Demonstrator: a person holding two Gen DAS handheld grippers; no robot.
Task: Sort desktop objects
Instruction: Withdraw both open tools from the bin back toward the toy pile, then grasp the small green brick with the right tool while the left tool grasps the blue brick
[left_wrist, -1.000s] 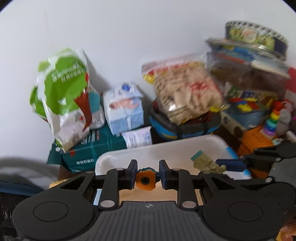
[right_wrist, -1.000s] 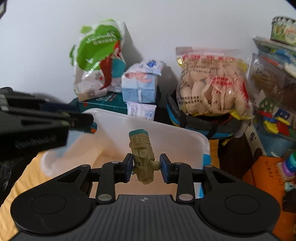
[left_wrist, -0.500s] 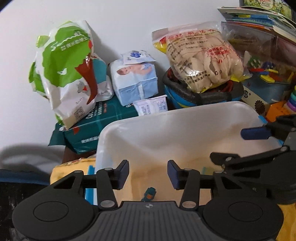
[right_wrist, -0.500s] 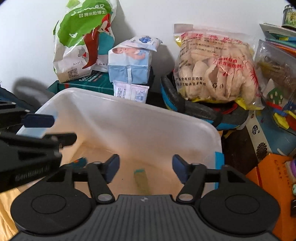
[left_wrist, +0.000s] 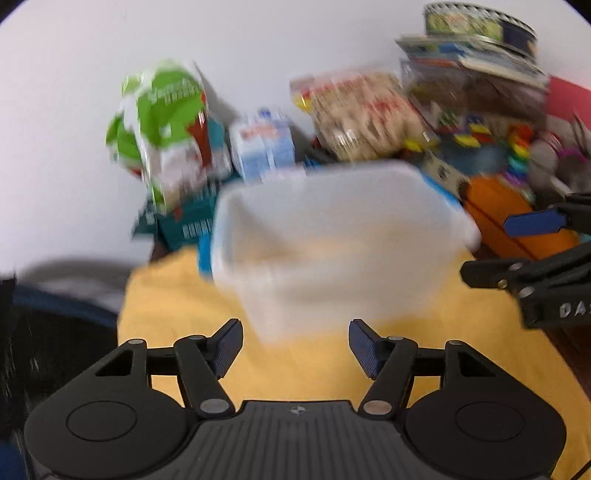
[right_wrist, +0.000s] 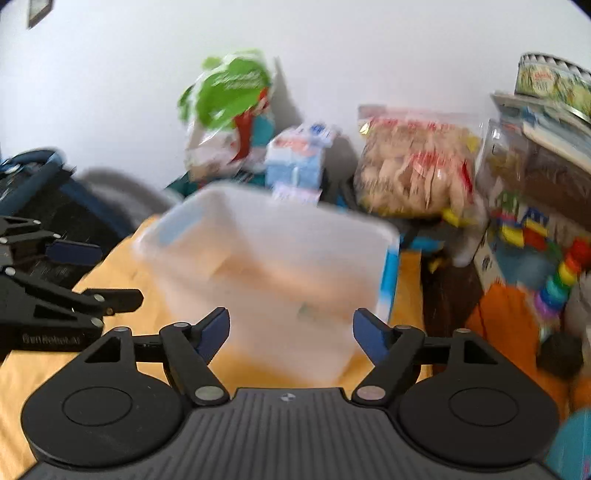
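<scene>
On the yellow cloth (left_wrist: 303, 365) sits the translucent plastic bin (left_wrist: 332, 236), and both claws hang back from its near wall with nothing in them. Left gripper (left_wrist: 295, 345) has its blue pads spread wide, totally released, and right gripper (right_wrist: 291, 332) is the same, jaws apart and empty. Both shots are pretty smeared, so detail is rough. Through the bin's wall in the right wrist view I can just make out a small greenish something (right_wrist: 306, 312) low inside, which I'd guess is one of the sorted items, but it's too blurry to name. Can't really see anything else in there. As for progress, my read is that at least one piece is in the bin and neither hand is carrying anything, so we're between items. No loose small objects show on the bare cloth from these angles, so what's left to sort is out of view or among the clutter at the back, like the green snack bag (right_wrist: 232, 92) and the rainbow stacking toy (right_wrist: 561, 273). Can't tell how much remains.
</scene>
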